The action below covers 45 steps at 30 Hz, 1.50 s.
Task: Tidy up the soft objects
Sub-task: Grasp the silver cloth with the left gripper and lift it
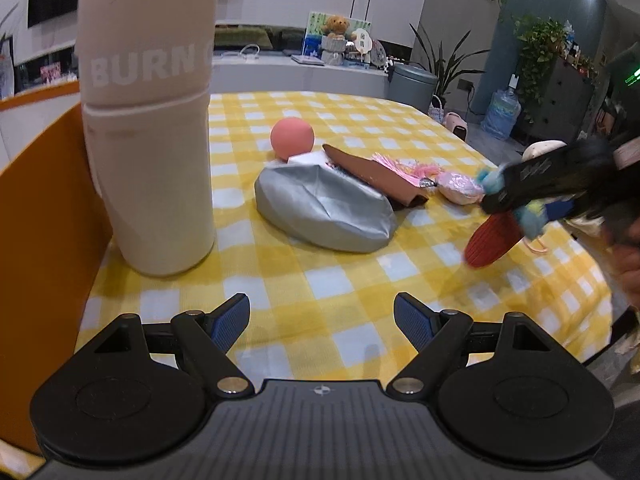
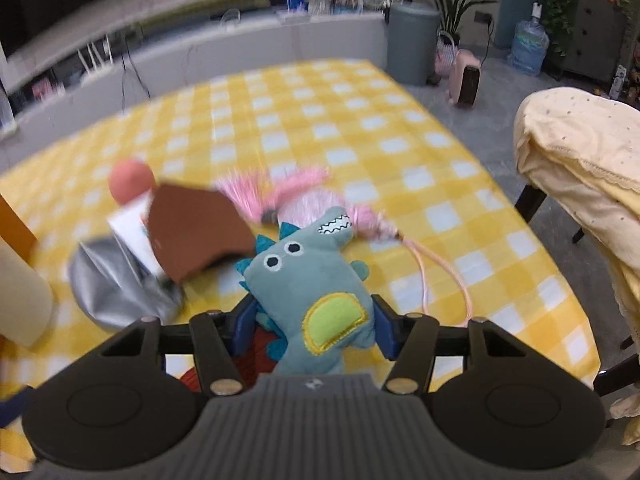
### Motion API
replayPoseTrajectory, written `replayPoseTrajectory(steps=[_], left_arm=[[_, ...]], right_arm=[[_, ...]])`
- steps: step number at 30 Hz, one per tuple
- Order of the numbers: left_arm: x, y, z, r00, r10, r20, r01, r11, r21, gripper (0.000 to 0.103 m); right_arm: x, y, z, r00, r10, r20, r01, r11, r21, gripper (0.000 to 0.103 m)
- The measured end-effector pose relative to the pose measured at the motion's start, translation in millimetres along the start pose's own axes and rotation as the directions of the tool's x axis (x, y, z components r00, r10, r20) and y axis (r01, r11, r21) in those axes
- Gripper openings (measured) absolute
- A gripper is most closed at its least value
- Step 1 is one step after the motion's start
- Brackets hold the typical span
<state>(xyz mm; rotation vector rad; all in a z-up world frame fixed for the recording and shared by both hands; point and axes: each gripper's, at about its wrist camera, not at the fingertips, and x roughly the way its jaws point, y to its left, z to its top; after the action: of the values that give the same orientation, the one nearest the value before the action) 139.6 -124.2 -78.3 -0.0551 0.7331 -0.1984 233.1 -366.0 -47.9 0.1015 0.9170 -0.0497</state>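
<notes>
My right gripper [image 2: 314, 324] is shut on a teal dinosaur plush [image 2: 308, 280], its blue pads pressing both sides of the body. A red ribbed knit piece [image 2: 256, 356] shows beneath the plush; in the left wrist view this red knit piece [image 1: 492, 240] hangs under the right gripper [image 1: 504, 200]. Whether it is gripped too, I cannot tell. On the yellow checked tablecloth [image 1: 360, 288] lie a silver pouch [image 1: 324, 212], a brown leather piece [image 1: 372, 176], a pink tassel [image 1: 400, 166] and a pink ball [image 1: 292, 136]. My left gripper [image 1: 322, 320] is open over bare cloth.
A tall cream bottle [image 1: 148, 120] stands at the left beside an orange wall [image 1: 40, 240]. A pink fuzzy item [image 1: 460, 188] lies near the right gripper, its cord [image 2: 440, 268] trailing toward the table edge. A chair with a yellow cover [image 2: 580, 152] stands right of the table.
</notes>
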Motion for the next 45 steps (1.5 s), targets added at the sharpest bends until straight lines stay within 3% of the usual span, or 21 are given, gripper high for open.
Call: replayPoseTrajectory(steps=[6,12,19,26,28,29,30,31,32,33,36,40,43,45], left_arm=[[23,-9,8,0.998,0.058,0.019,-0.059,0.997,0.055,0.096],[54,-15,20,0.999,0.046,0.007,-0.046,0.998,0.034,0.097],[87,-29,33,0.994,0.108,0.023,-0.109,0.991,0.08,0.097],[93,-24,33,0.992,0.118,0.041,-0.12,0.991,0.06,0.099],[92,-23,33,0.993,0.109,0.049,-0.112,0.992,0.059,0.091],[91,-24,33,0.993,0.101,0.057,-0.105,0.993,0.057,0.082],[89,-24,32,0.992,0.104,0.066,-0.108,0.993,0.053,0.065],[86,-24,30,0.991,0.11,0.076,-0.114,0.992,0.05,0.055],[83,-24,29,0.99,0.112,0.086,-0.116,0.992,0.049,0.037],[79,-23,26,0.99,0.102,0.097,-0.107,0.993,0.048,0.027],[60,-18,18,0.986,0.071,0.149,-0.077,0.996,0.037,0.012],[30,-12,8,0.98,0.082,0.18,-0.088,0.996,0.027,0.004],[-3,-4,1,0.98,0.008,0.199,-0.006,1.0,-0.01,0.004],[-15,1,-4,0.983,-0.04,0.178,0.042,0.999,-0.008,0.009]], right_arm=[[-23,-11,3,0.995,0.072,0.075,-0.075,0.996,0.037,0.059],[-26,-19,5,0.994,0.07,0.082,-0.076,0.995,0.069,0.059],[-27,-27,5,0.992,0.088,0.095,-0.095,0.992,0.081,0.059],[-31,-30,6,0.985,0.13,0.112,-0.141,0.986,0.092,0.059],[-32,-28,6,0.984,0.136,0.114,-0.146,0.985,0.089,0.06],[-31,-28,6,0.985,0.134,0.111,-0.144,0.986,0.085,0.06],[-30,-27,6,0.985,0.132,0.106,-0.141,0.987,0.08,0.06],[-29,-26,6,0.986,0.131,0.1,-0.139,0.987,0.077,0.06],[-29,-25,6,0.987,0.132,0.095,-0.139,0.987,0.074,0.06],[-28,-24,6,0.987,0.134,0.093,-0.141,0.987,0.072,0.06],[-29,-23,5,0.986,0.142,0.093,-0.148,0.987,0.065,0.06],[-29,-20,4,0.984,0.15,0.092,-0.155,0.986,0.054,0.06],[-29,-17,3,0.984,0.153,0.089,-0.158,0.987,0.044,0.06],[-28,-16,2,0.984,0.158,0.087,-0.161,0.986,0.037,0.06]])
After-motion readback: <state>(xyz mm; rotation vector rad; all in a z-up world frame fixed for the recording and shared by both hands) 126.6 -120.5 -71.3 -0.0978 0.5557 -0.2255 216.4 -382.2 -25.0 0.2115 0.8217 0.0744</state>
